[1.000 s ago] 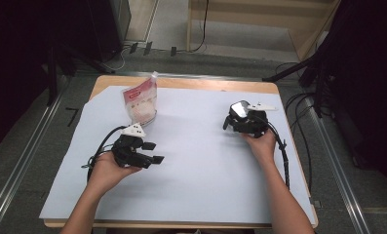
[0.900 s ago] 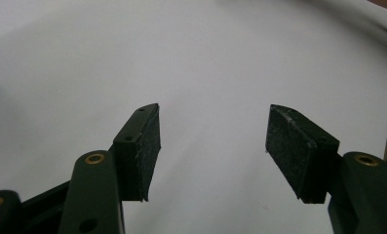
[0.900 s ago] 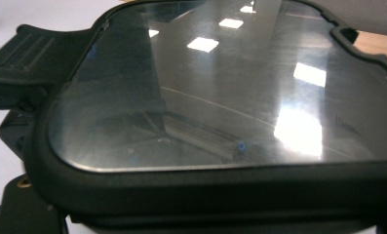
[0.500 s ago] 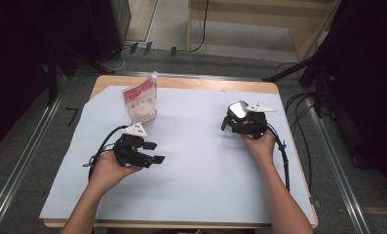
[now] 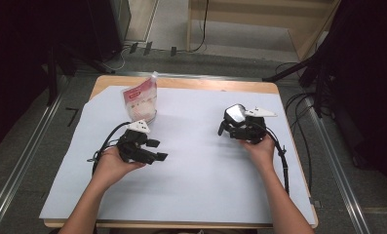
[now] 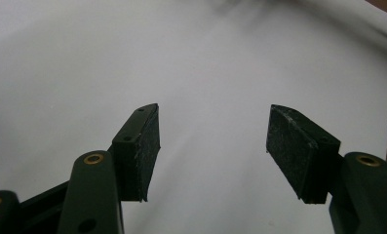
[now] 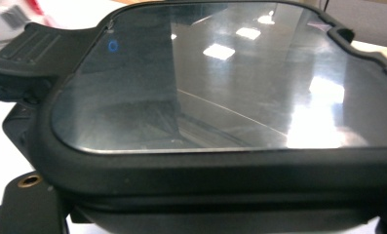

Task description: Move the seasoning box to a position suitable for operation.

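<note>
The black case with a glossy lid (image 5: 237,113) sits up off the bench at the front of my right claw (image 5: 228,125), over the right half of the bench and nearer its far edge than its near one. Its shiny face is tipped up toward the high view. In the right gripper view the case (image 7: 196,87) lies so close that it covers my pads. I see a ribbed tab at its left end and one brass screw of a jaw below it. Since the case hangs clear of the sheet, I judge that this claw is grasping it, though the contact itself is hidden. My left claw (image 5: 158,150) is released and holds nothing. In the left gripper view its two pads (image 6: 141,146) stand well apart with plain white sheet (image 6: 205,58) between them. It hovers over the left half of the bench, about midway between the near and far edges. Beyond it, near the far left corner, a red-and-white pouch (image 5: 141,100) stands upright on the sheet, apart from both claws. As I read it, the pick-up of the case is done. Opening it, handing it over or setting it down is all left, and the pouch looks untouched.
</note>
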Motion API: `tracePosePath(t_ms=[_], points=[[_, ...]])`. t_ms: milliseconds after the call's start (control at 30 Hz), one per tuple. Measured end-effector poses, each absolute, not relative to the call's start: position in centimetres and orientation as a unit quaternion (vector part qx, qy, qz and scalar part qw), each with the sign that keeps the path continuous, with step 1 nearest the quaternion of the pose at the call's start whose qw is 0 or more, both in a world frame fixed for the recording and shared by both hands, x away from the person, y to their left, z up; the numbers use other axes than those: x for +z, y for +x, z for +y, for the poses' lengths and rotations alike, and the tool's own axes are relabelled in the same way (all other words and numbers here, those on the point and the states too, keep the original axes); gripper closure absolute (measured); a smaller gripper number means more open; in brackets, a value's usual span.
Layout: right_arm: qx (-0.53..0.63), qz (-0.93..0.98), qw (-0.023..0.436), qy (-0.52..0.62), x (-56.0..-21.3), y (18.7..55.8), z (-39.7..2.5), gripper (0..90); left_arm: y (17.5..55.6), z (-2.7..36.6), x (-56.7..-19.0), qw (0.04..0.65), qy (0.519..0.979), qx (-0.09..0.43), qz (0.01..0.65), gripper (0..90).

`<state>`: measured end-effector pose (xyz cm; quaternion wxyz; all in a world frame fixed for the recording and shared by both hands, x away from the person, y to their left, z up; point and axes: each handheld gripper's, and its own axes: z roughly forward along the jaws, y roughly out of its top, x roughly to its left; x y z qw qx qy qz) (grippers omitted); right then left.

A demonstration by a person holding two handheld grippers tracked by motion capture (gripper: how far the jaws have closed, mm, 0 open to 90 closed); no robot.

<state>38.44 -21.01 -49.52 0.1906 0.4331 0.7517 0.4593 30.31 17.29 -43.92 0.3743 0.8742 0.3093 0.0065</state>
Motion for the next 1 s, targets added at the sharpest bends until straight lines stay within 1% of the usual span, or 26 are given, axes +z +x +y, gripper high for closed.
tracePosePath(t_ms=[300, 600, 1000], points=[[0.462, 0.761, 0.184, 0.416, -48.7, 36.3, -20.3, 15.2, 31.1, 16.4, -44.0, 0.375, 0.877, 0.002, 0.302, 38.1], [0.468, 0.768, 0.181, 0.399, -48.3, 35.0, -19.2, 15.2, 31.5, 16.1, -43.9, 0.375, 0.878, 0.002, 0.297, 38.2], [0.471, 0.783, 0.153, 0.375, -48.8, 34.0, -16.4, 15.2, 31.7, 16.6, -43.9, 0.381, 0.872, 0.003, 0.307, 38.8]])
